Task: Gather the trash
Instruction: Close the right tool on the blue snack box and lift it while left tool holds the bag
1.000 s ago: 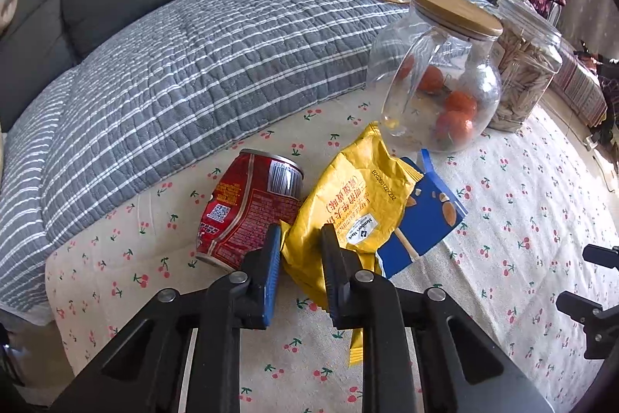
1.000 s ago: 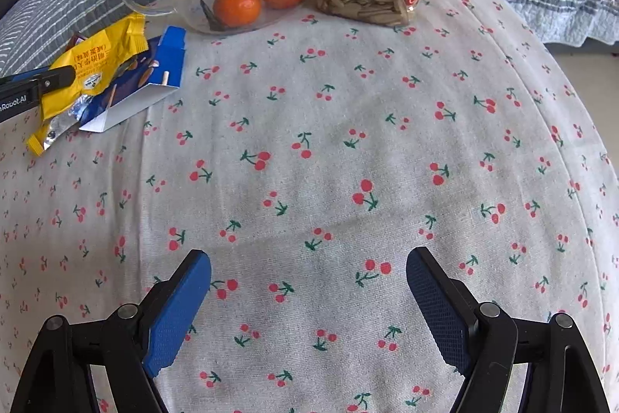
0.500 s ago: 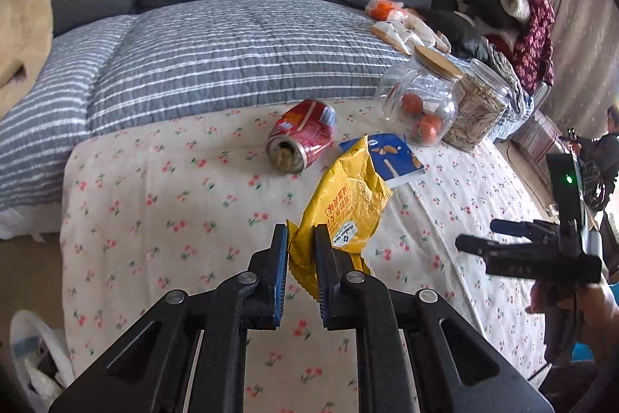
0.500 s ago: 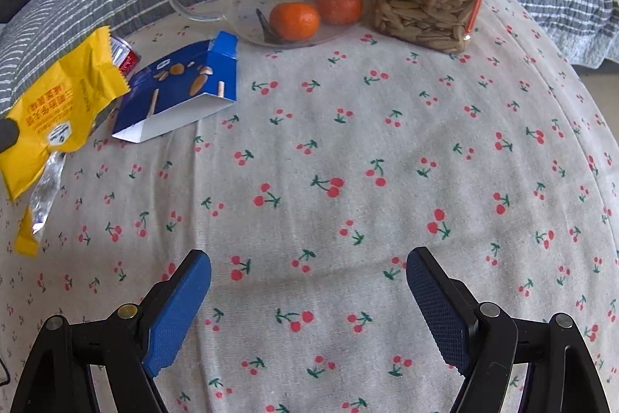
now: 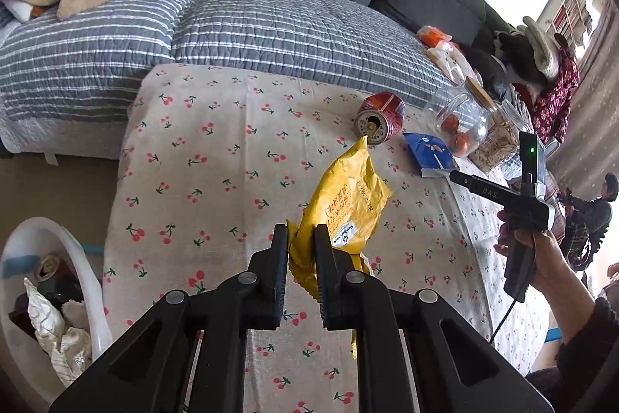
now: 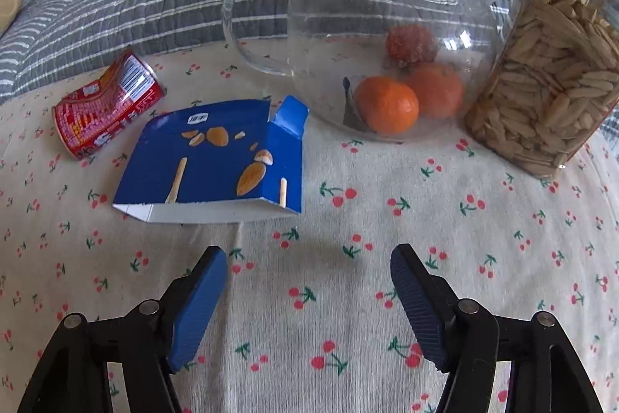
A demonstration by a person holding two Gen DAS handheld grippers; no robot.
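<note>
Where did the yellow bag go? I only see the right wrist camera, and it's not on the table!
Observer: The left gripper has the yellow bag pinched and lifted off the tablecloth.
Child: Where's the bin?
Observer: A white trash bin sits low on the left, beside the table.
Child: Is it empty?
Observer: No, crumpled paper and a can are already inside.
</note>
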